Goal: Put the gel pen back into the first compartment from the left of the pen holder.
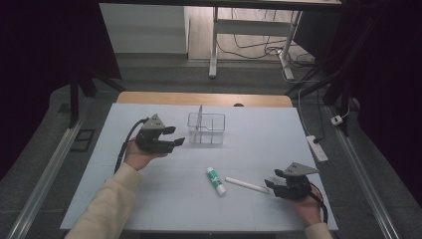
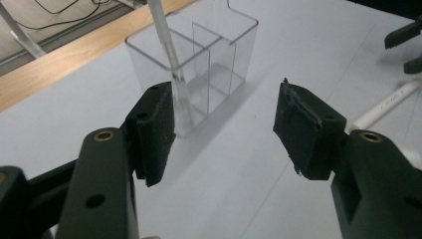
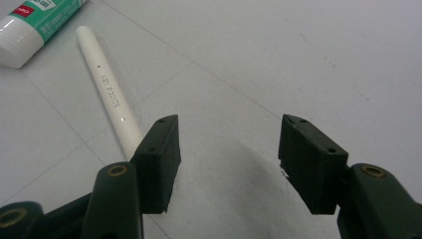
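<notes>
The white table (image 1: 149, 199) spans the centre of the high view. A clear organizer (image 1: 206, 128) stands just above mid-frame, and two loose items lie at lower centre.

Risk, by judgement: the organizer is light and thin-walled. A jaw of the left gripper (image 1: 175, 137), which hovers just left of it, could nudge it sideways or tip it. In the left gripper view the box sits at upper centre, just beyond the left jaw, so little clearance appears to remain. The white pen (image 1: 247, 185) is round and could roll away if the right gripper (image 1: 267, 186), at lower right, closes on it off-centre. In the right gripper view the pen (image 3: 108, 89) runs from the upper left down behind the left jaw, not between the pads. The glue stick (image 1: 216, 180), just left of the pen, could be knocked by that same approach.

Both grippers stand with jaws wide apart, and neither holds anything.

Contents: the organizer (image 2: 199, 64) is divided into compartments. One slim clear stick (image 2: 169, 55) stands tilted in the left-hand compartment. The remaining compartments look empty.
</notes>
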Tool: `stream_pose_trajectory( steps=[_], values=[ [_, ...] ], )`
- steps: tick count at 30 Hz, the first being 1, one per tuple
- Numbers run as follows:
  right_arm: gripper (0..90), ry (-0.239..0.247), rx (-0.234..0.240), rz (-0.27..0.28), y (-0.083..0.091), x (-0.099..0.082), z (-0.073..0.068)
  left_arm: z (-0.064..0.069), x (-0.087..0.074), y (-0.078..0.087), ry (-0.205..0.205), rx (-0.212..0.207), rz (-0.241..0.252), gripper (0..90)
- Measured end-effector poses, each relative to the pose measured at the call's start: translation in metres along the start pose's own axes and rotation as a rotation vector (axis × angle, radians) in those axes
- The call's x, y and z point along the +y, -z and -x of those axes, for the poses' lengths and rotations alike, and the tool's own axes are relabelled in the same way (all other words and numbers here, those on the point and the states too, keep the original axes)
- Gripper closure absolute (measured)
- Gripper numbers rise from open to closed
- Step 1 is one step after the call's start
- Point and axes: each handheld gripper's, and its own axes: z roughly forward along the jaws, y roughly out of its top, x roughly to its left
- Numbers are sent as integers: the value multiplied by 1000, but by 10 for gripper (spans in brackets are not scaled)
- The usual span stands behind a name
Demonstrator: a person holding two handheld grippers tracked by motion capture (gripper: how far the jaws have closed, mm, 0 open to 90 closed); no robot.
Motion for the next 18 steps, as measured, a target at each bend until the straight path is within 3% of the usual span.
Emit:
stream_pose_trajectory(
  steps=[18],
  values=[
    [410, -4, -1, -1, -2, -1, 1, 11, -60, 49, 65, 12, -2, 397]
  ],
)
